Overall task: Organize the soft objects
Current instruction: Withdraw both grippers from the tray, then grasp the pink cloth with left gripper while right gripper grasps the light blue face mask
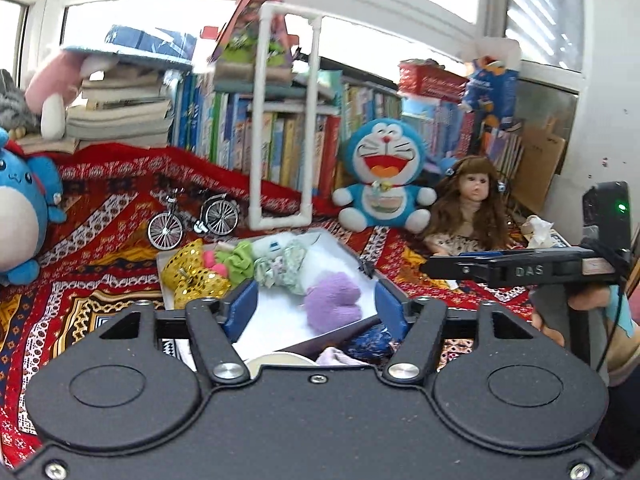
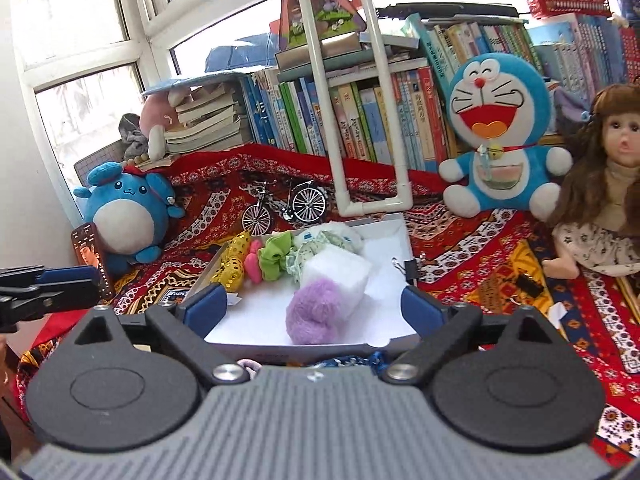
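Observation:
A white tray [image 2: 256, 322] lies on the red patterned cloth and holds several soft things. Along its far side sit a gold sequined piece [image 2: 234, 260], a pink piece [image 2: 253, 266], a green scrunchie [image 2: 276, 258] and floral fabric [image 2: 316, 246]. Nearer are a white sponge block [image 2: 340, 270] and a purple fluffy ball [image 2: 314, 312]. My right gripper [image 2: 314, 294] hangs open over the tray's near edge with nothing between its pads. My left gripper [image 1: 315, 288] is open too, and the purple ball [image 1: 334, 306] shows beyond its empty pads. Blue fabric [image 1: 368, 340] lies just before the tray.
A Doraemon plush [image 2: 496, 128] and a long-haired doll [image 2: 612, 184] sit at the right, a round blue plush [image 2: 124, 216] at the left. A toy bicycle [image 2: 288, 206] and a white pipe frame [image 2: 360, 92] stand behind the tray, before rows of books.

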A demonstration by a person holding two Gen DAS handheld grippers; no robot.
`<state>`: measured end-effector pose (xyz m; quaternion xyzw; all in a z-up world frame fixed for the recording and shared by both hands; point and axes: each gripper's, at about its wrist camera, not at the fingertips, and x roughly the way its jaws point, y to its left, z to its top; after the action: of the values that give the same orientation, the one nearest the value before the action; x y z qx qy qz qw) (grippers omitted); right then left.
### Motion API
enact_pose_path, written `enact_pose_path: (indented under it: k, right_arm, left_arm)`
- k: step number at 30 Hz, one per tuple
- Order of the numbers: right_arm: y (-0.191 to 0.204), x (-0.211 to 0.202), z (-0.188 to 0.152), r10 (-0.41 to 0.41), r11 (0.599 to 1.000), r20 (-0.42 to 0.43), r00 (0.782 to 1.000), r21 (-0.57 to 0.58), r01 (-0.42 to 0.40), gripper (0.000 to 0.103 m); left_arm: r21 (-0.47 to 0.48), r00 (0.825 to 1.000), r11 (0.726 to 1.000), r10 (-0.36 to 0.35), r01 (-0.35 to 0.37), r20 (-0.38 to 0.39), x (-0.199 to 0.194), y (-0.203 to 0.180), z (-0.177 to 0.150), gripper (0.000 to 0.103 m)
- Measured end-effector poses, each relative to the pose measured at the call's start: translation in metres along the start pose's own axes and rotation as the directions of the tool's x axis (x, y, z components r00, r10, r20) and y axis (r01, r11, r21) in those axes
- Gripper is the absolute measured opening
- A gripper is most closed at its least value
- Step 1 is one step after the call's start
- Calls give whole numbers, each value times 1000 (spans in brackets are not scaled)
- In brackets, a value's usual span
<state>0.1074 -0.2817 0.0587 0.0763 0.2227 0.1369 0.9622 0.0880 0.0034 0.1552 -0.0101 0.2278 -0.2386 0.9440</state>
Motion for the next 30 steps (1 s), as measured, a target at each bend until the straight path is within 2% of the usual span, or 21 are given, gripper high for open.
enact_pose_path:
  k: [2, 7, 14, 21, 23, 25, 26, 30]
  right_arm:
    - [-3, -3, -3, -5, 1000, -1, 1000, 3, 5, 100]
    - [-12, -5, -12, -17, 1000, -10, 1000, 0, 17, 101]
    - [-24, -8, -22, -32, 999, -9, 999, 13, 32, 103]
    - [-30, -7, -34, -43, 999, -4, 999, 11, 43, 103]
    - [-30, -6, -37, -47, 999, -8, 999, -2, 47, 103]
    - [-29, -4, -40, -48, 999, -11, 999, -16, 47, 103]
    - [-28, -2, -40, -49, 999, -14, 999, -24, 48, 103]
    - [-27, 1, -44, -58, 996, -25, 998, -63, 57, 103]
  left_arm:
    - [11, 1000, 1000, 3, -3, 24, -4, -8, -6, 71]
    - [11, 999, 1000, -1, 1, 46, -12, -21, -22, 76]
    - [39, 997, 999, -2, -1, 75, -24, -44, -49, 76]
    - [58, 998, 998, -18, 15, 62, -25, -72, -78, 76]
    - [30, 997, 1000, 1, -4, 80, -23, -80, -89, 74]
    - [-56, 987, 998, 18, -9, 159, -25, -85, -104, 77]
    - [-84, 985, 996, 21, -6, 173, -24, -87, -109, 79]
    - [-76, 995, 996, 57, -51, 79, 1, -99, -122, 77]
